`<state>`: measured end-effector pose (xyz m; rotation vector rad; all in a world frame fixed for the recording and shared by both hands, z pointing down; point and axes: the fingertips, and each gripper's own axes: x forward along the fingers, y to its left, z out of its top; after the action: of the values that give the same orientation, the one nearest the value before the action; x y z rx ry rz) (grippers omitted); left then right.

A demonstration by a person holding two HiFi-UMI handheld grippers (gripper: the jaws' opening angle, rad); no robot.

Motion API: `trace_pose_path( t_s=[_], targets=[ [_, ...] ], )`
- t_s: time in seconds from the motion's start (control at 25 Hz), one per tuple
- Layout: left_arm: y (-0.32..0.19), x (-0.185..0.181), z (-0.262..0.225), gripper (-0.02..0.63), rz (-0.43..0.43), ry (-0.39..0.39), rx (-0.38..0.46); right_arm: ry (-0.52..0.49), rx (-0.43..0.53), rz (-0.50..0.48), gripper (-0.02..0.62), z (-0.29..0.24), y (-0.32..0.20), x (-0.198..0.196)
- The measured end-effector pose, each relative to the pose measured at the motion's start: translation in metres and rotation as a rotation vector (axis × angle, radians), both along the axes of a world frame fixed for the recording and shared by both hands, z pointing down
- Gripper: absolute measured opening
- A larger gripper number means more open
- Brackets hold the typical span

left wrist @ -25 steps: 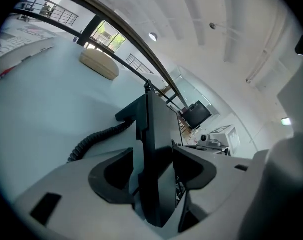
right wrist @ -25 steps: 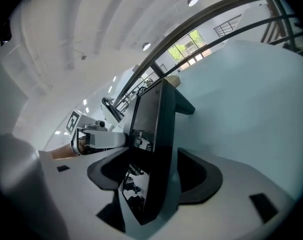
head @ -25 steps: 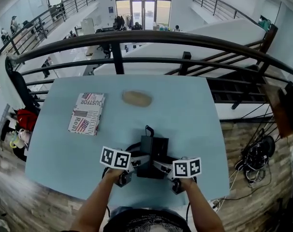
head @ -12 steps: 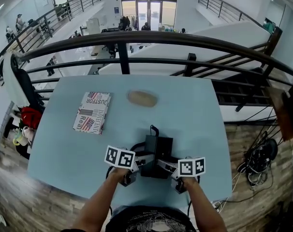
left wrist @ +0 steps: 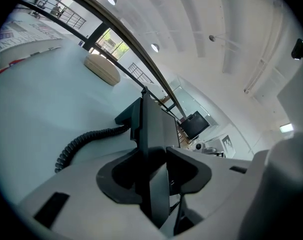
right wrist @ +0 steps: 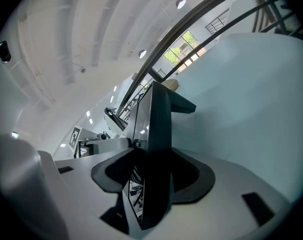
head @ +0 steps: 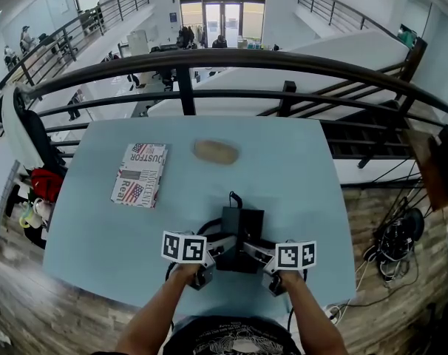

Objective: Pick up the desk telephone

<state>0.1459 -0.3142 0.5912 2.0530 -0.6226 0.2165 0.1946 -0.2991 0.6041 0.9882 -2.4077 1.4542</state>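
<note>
The black desk telephone stands on the light blue table near its front edge, with its coiled cord curling out to the left. My left gripper is at the phone's left side and my right gripper at its right side. In the left gripper view the phone's thin edge stands between the jaws of the left gripper. The right gripper view shows the phone likewise between the jaws of the right gripper. Both pairs of jaws are closing on it; the phone rests on the table.
A book with a flag-pattern cover lies at the table's left. A tan oval object sits at the far middle. A dark railing runs behind the table. Cables lie on the wooden floor to the right.
Both grippers have stayed at the phone's sides, with their fingers drawn a little closer in on it. The phone has not moved on the table.
</note>
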Motion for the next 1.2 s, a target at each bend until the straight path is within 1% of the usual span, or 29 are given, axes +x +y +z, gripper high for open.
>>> trace_pose_path(
  t_s=[0.28, 0.52, 0.8, 1.2],
  targets=[
    [-0.001, 0.0, -0.004, 0.163, -0.037, 0.026, 0.005, -0.004, 0.012, -0.004, 0.219, -0.004, -0.002, 0.002],
    [-0.009, -0.005, -0.023, 0.163, -0.077, 0.053, 0.041, -0.019, 0.062, -0.009, 0.212, -0.023, -0.011, -0.002],
    [-0.025, -0.012, -0.059, 0.163, -0.103, 0.046, 0.146, -0.033, 0.152, -0.006, 0.21, -0.058, -0.027, -0.007],
    [-0.051, -0.017, -0.143, 0.163, -0.14, 0.063, 0.339, -0.039, 0.348, -0.003, 0.21, -0.14, -0.056, -0.012]
  ],
)
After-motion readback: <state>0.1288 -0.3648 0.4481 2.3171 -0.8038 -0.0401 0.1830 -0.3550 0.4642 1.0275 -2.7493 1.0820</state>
